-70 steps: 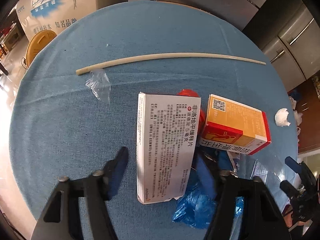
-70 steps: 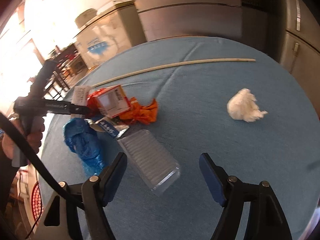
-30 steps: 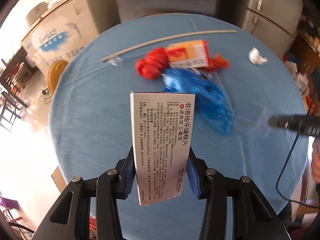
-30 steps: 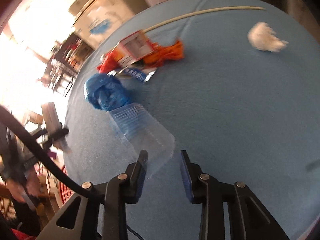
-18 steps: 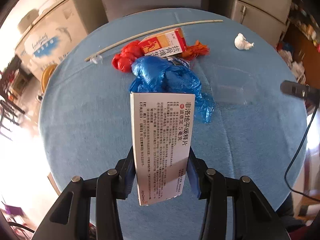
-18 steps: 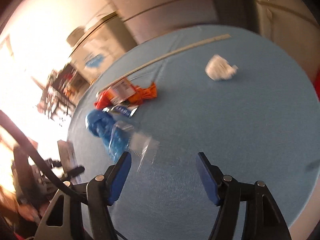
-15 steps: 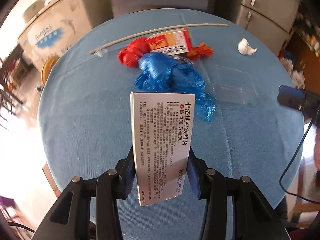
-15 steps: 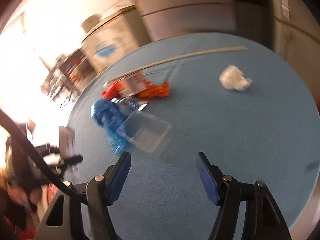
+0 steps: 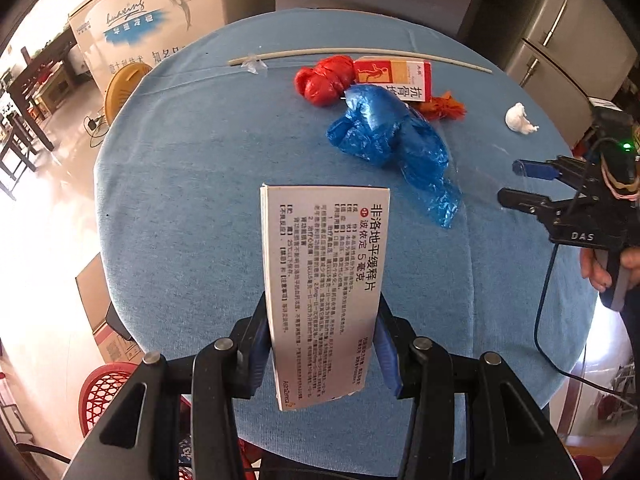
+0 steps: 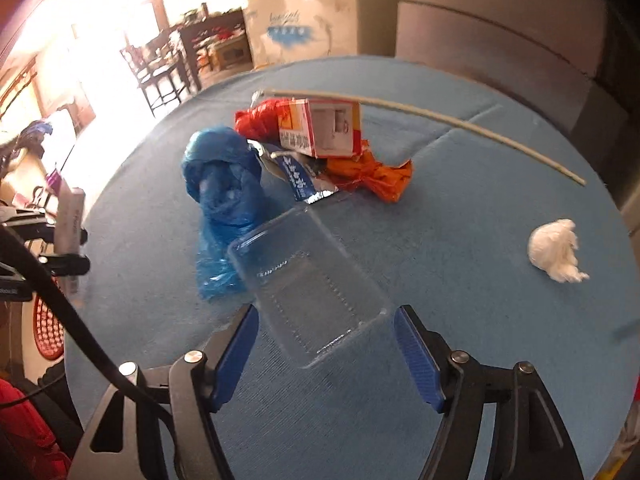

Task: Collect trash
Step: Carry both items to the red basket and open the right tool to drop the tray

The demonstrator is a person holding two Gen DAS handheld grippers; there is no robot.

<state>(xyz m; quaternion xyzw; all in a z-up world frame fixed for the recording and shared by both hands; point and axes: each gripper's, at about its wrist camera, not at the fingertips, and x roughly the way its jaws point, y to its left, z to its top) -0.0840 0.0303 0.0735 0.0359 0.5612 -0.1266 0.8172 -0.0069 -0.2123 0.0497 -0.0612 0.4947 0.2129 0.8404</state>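
Presently the left gripper is clamped on a white medicine box, held above the blue round table. The right gripper stands apart, its jaws having just been opening, a clear plastic tray lying on the cloth between its tips, untouched. Behind it lie a blue bag, orange-and-red carton, and white tissue wad.

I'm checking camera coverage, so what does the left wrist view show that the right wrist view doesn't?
Only the left wrist view shows the printed face of the white box clamped in the left gripper, plus the red basket below the table edge. Only the right wrist view clearly shows the clear tray lying between the open jaws of the right gripper. Both show the blue bag and the stick.
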